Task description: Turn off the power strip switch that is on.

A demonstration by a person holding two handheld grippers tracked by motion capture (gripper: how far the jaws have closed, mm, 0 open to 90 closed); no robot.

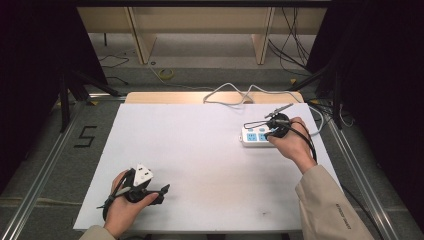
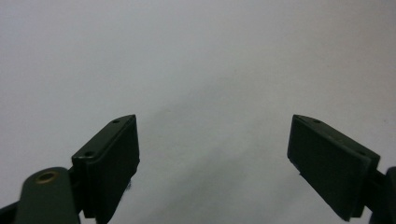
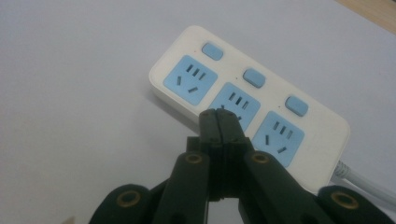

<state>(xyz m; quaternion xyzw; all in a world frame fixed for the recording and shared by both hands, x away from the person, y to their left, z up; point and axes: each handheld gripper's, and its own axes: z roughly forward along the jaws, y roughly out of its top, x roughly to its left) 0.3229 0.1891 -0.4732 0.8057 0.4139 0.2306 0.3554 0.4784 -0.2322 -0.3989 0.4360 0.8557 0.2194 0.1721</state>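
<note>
A white power strip with three blue sockets and three blue switches lies at the right of the white table top. My right gripper, held in a hand, is over it. In the right gripper view the jaws of my right gripper are shut with nothing between them, tips just above the middle socket of the power strip. My left gripper rests near the front left edge, pointing right. Its jaws stand wide apart over bare white surface, so my left gripper is open and holds nothing.
The strip's white cord loops off the table's back edge. A black cable arcs from the right gripper. Black frame posts flank the table, and wooden legs stand behind. A "5" is marked on the floor at left.
</note>
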